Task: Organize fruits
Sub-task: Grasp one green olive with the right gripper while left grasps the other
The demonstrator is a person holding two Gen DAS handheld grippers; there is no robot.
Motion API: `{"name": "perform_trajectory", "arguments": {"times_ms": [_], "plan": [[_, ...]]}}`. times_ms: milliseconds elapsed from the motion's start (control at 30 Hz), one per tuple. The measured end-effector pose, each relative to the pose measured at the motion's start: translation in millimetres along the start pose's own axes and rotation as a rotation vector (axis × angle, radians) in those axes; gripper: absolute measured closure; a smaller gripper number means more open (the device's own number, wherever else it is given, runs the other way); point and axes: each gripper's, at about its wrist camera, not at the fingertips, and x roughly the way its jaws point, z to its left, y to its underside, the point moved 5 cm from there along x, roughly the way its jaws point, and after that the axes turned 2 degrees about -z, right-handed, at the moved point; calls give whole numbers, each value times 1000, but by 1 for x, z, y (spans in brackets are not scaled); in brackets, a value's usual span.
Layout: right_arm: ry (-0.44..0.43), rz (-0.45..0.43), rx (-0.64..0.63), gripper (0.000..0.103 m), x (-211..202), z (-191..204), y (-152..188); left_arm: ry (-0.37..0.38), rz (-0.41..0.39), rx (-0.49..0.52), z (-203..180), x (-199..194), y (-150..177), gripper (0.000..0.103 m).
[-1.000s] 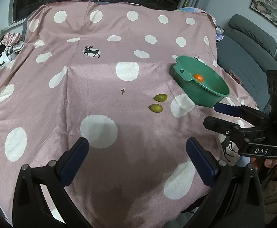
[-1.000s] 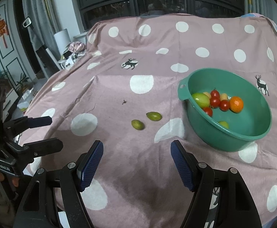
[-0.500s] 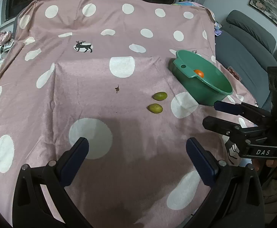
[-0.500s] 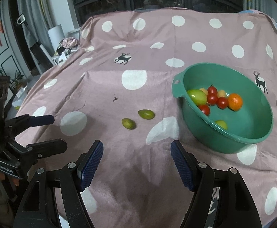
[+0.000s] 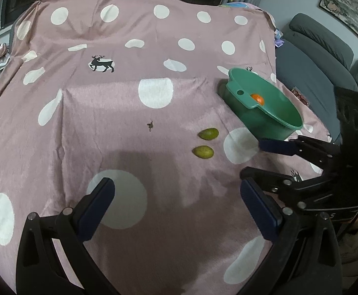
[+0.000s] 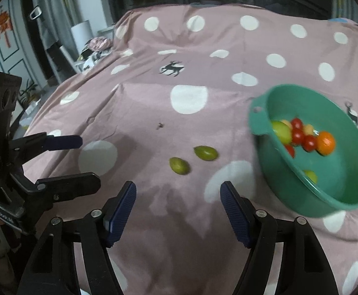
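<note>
Fruit lies in 2 places on the worktop, which is draped in a pink cloth point(image 5: 120, 113) printed with white dots and small dark deer. Loose on the cloth are 2 small green fruits, oval with pointed ends and smooth, dull skin. The nearer green fruit point(image 6: 179, 165) and the farther green fruit point(image 6: 205, 153) sit just beside each other without touching, a little to the left of the green bowl point(image 6: 346, 191). A tiny dark scrap point(image 6: 159, 125) lies on the cloth beyond them.

The bowl is a teal plastic basin with a flat handle tab pierced by a hole. Inside it sit an orange citrus fruit point(image 6: 325, 142), several red cherry tomatoes point(image 6: 301, 136), a larger yellow-green fruit point(image 6: 280, 131), a pale yellowish one behind the tomatoes and another small green one low in the basin. This part of the right wrist view is blurred.

The left claw point(image 5: 176, 204) hovers above the cloth with its blue-padded jaws spread wide, holding nothing. The right claw point(image 6: 177, 206) is likewise wide apart and empty, short of the 2 loose fruits.
</note>
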Motion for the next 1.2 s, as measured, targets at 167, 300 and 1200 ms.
{"name": "perform_trajectory", "arguments": {"times_ms": [167,300,1200], "plan": [[-39,35,-44,47,22,5,-8,-6,-7,-23,11,-1,-2,1],[-53,75,-41,57,43,0,-14,-5,-7,-32,16,0,-3,1],[-145,15,77,81,26,-34,-3,-12,38,33,-1,24,-22,1]]}}
